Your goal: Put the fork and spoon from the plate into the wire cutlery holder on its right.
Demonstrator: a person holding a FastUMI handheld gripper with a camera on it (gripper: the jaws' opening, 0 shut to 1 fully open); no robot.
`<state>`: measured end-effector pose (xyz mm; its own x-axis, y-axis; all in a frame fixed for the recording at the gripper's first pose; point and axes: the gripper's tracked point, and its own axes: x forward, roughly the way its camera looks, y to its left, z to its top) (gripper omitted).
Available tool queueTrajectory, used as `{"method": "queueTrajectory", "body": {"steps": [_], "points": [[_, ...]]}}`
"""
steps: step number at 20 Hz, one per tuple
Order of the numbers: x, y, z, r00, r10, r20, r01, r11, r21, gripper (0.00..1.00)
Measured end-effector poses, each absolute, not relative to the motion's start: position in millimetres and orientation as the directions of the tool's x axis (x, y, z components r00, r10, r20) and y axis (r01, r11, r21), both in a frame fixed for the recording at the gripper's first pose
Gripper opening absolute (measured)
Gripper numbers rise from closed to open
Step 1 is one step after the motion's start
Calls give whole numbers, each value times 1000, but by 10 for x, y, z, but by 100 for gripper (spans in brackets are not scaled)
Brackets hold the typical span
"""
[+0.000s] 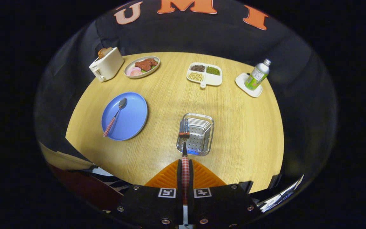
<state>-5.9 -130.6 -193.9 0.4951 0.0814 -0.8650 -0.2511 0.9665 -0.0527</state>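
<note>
- Toaster (106, 64) upper left of frame, food plate (141, 66) just right of it.
- Spoon (115, 116) lying on blue plate (125, 116), left of centre.
- Claw (185, 171) bottom centre, clamped on checked handle of fork (184, 140); tines over wire cutlery holder (195, 134) at centre of table (233, 133).
- Divided dish (205, 74) upper centre.
- Bottle (257, 75) on white tray, upper right.

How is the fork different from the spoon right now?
The fork is clamped between the gripper fingers, over the wire cutlery holder; the spoon lies on the blue plate. The fork ends in tines, the spoon in a rounded bowl. Both have red checked handles.
</note>
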Motion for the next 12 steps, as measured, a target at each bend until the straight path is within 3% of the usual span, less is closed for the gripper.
{"method": "queueTrajectory", "body": {"steps": [12], "points": [[-23, -1528, -2032, 352, 38, -935, -189, 981, -32, 6]]}}
